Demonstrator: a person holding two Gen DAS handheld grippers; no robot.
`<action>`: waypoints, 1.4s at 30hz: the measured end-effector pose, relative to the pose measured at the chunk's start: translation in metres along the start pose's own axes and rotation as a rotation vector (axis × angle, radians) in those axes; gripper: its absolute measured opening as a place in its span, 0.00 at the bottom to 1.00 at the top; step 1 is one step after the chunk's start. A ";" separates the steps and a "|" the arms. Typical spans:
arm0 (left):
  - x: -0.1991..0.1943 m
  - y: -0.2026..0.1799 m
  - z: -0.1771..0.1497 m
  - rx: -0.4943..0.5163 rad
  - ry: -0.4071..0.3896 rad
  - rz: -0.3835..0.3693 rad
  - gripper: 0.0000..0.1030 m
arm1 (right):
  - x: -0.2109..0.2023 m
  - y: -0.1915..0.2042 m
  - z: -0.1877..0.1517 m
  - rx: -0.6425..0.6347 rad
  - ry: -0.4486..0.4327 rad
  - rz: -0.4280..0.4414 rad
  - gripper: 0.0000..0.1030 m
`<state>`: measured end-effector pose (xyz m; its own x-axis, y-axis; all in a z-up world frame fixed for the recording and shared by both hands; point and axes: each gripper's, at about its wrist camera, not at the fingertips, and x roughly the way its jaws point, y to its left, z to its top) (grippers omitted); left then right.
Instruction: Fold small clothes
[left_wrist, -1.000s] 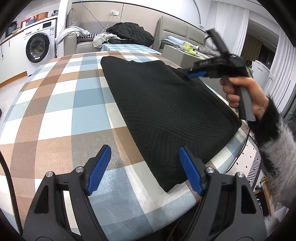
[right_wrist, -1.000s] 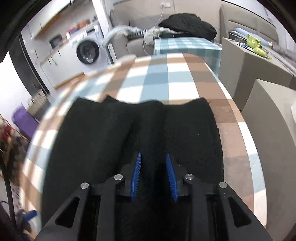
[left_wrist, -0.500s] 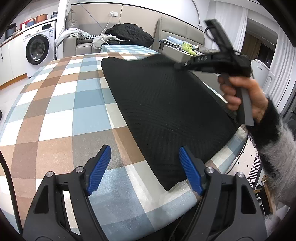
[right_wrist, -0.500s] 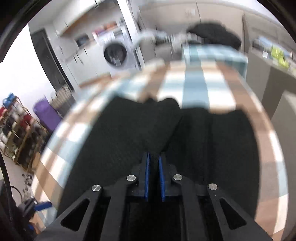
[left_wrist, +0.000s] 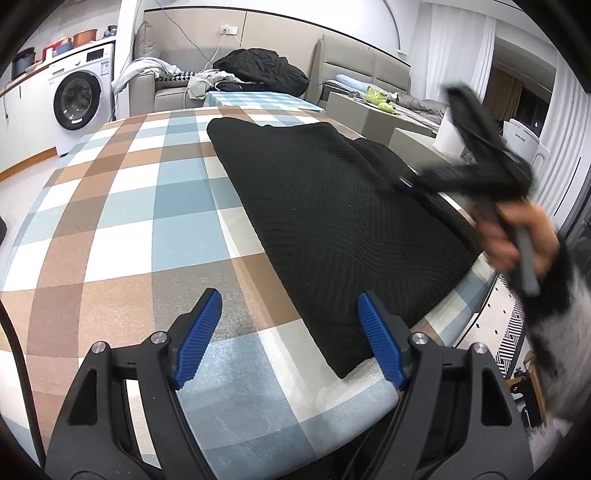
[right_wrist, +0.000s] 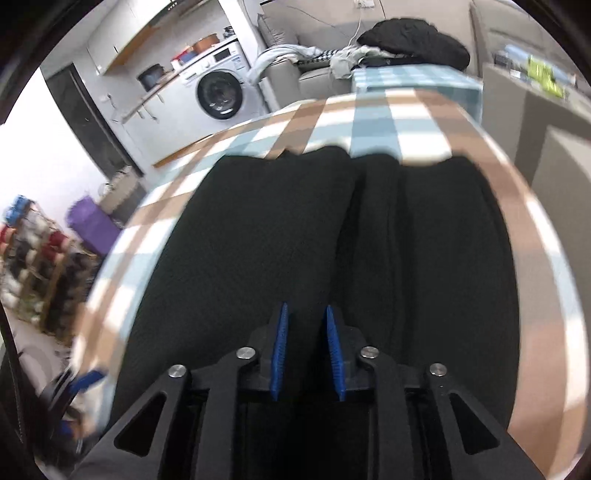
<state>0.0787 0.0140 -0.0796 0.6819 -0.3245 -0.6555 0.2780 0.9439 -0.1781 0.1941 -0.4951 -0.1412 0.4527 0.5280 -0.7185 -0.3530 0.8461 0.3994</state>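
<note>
Black knit (left_wrist: 332, 206) flat on checked worktop (left_wrist: 122, 221), right side. L claw (left_wrist: 288, 339) wide apart, near corner. R claw (right_wrist: 306, 350) slightly parted over knit, grip unclear. Risk: thick fabric slips, fold skews.

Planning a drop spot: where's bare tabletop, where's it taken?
Bare checked tablecloth runs along the black knit garment's left edge, from the open left gripper to the far end. A narrow strip shows past the garment's far hem. The right half is crowded: the garment reaches that edge, with the right gripper over it.
</note>
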 end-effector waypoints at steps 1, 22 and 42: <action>0.000 0.001 0.000 -0.004 0.001 0.003 0.72 | -0.008 0.001 -0.012 0.004 -0.012 0.018 0.23; 0.008 0.007 0.003 -0.073 0.014 -0.008 0.72 | -0.066 0.027 -0.095 -0.073 -0.164 -0.012 0.22; 0.065 0.004 0.041 -0.099 0.121 -0.012 0.70 | -0.094 -0.042 -0.090 0.121 -0.204 -0.170 0.41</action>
<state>0.1515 -0.0058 -0.0928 0.5912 -0.3315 -0.7353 0.2130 0.9434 -0.2542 0.0927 -0.5874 -0.1416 0.6564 0.3709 -0.6569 -0.1634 0.9200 0.3562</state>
